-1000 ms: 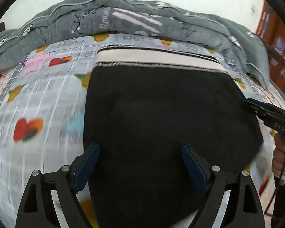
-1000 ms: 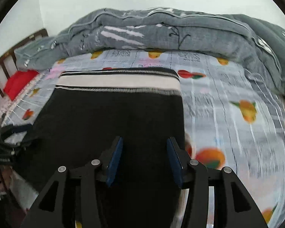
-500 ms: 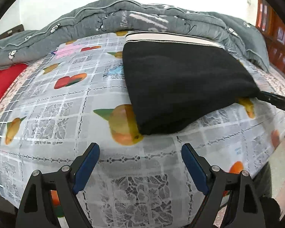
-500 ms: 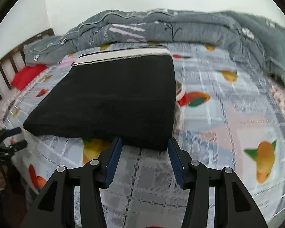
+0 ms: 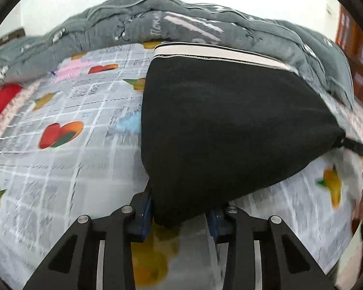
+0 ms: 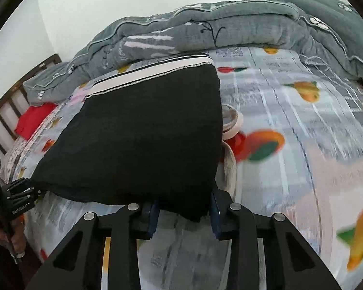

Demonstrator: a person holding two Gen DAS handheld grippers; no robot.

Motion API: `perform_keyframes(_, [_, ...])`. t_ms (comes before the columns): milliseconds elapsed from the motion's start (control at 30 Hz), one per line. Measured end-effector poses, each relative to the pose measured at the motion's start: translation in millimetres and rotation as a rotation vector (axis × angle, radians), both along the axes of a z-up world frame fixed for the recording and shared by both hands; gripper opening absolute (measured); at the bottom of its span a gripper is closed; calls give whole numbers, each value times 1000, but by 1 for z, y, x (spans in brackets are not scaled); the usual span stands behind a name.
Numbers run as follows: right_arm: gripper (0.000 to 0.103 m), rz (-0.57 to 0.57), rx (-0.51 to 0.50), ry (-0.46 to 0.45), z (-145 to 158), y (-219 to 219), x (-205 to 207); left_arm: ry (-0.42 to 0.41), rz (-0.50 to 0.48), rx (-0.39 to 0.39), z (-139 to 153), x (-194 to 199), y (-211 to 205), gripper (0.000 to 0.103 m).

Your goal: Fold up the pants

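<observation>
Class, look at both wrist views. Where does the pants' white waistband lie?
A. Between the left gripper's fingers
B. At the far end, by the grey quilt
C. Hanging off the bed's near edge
B: the waistband lies at the pants' far end, by the quilt.

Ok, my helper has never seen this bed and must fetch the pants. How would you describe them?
Start at the bed with the fruit-print sheet, a rumpled grey quilt heaped along its far side. In front of the quilt lie the folded pants. They are the only plain black item, with a white waistband edged in thin black stripes.
</observation>
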State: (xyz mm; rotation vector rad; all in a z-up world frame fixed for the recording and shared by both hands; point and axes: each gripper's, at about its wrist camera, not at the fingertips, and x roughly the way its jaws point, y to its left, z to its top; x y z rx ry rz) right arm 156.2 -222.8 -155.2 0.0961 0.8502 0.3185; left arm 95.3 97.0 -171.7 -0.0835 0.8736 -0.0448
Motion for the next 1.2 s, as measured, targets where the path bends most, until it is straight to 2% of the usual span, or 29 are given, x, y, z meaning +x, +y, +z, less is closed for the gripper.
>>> perform_keyframes(100, [34,-21,20,28,-3,0,23,18,27,-48,-3,11,4,35])
perform_keyframes(200, [34,-9,21,64,-3,-4,25,11,-28,-1,-4,-3,0,40])
perform_keyframes(300, [34,44,-30,13,7,-12,-6,-34,-83,-11,1,-30,5,40])
perform_keyframes(400, [34,47,-69,-95,30,-25,-29,-49,-52,-47,12,-30,12,46])
perform_keyframes(433, [34,28,-76,-126,38,-29,-30,-61,-37,-55,17,-24,13,48])
perform_keyframes(500, [35,9,-48,-172,53,-29,-23,-88,-2,-78,31,-4,12,59])
perform_keyframes(600, [35,29,8,-136,57,-8,6,-61,82,-126,40,30,10,62])
perform_keyframes(633, [36,41,12,-121,54,0,15,-41,81,-154,39,40,7,63])
perform_keyframes(667, [36,45,-1,-79,45,12,29,-19,59,-167,36,49,2,70])
perform_keyframes(733, [36,32,-53,-12,25,28,45,1,52,-79,23,55,-12,71])
perform_keyframes(800, [36,26,-80,-37,18,32,39,-56,13,87,14,41,-32,75])
perform_keyframes(867, [36,44,-111,-48,16,32,27,-85,-15,145,11,30,-41,76])
perform_keyframes(933, [36,56,-132,-20,8,32,21,-75,-6,119,14,27,-40,76])
perform_keyframes(1033, [36,37,-95,-6,3,25,20,-46,30,29,20,30,-28,76])
perform_keyframes(1200, [36,12,-45,26,10,14,8,4,48,13,19,18,-20,76])
